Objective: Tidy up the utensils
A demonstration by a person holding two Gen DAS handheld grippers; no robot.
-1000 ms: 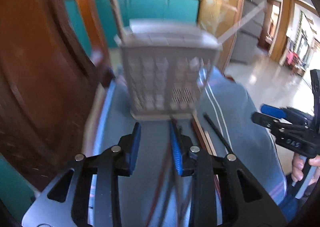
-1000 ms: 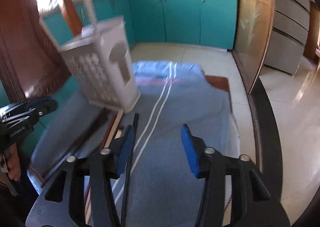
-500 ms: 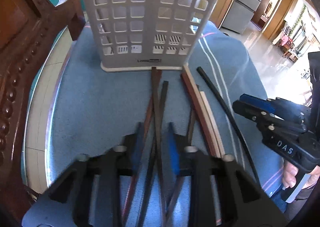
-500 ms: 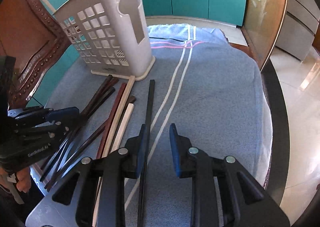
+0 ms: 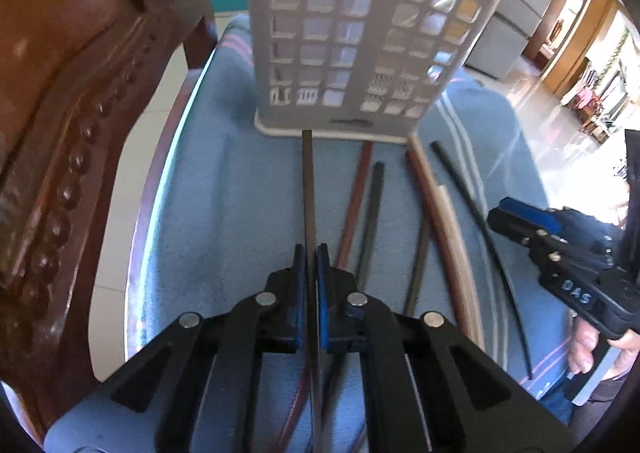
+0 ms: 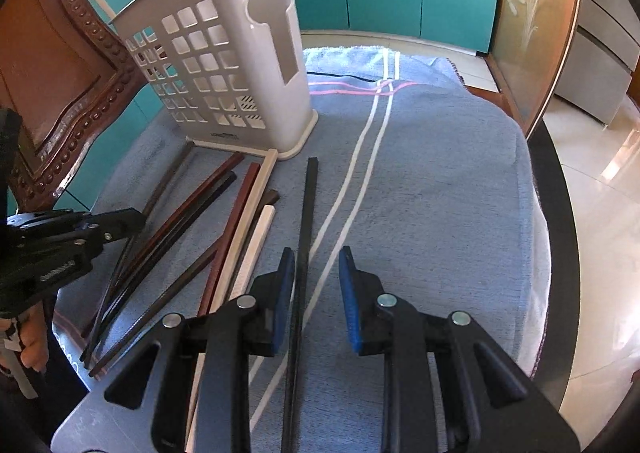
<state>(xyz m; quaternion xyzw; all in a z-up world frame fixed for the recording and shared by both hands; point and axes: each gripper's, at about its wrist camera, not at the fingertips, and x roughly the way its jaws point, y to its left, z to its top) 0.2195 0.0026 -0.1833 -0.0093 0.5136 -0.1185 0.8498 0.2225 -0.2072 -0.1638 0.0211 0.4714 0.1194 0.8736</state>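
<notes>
Blue towel (image 6: 440,173) covers surface; white plastic basket (image 6: 224,65) stands upright on it. Chopsticks lie loose in front of basket, ends toward its base.

Left tool (image 5: 311,293) clenched on dark brown chopstick (image 5: 307,181), likely for lifting into basket.

Right tool (image 6: 318,293) partly released, straddling black chopstick (image 6: 306,221), pads not pressing.

Right view alone shows basket's keyhole cutout and white chopstick (image 6: 260,237); left view shows clamp closely.

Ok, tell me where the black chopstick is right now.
In the right wrist view the black chopstick lies on the blue towel, rightmost of the sticks, between the right gripper's open jaws, pointing toward the white utensil basket.
</notes>
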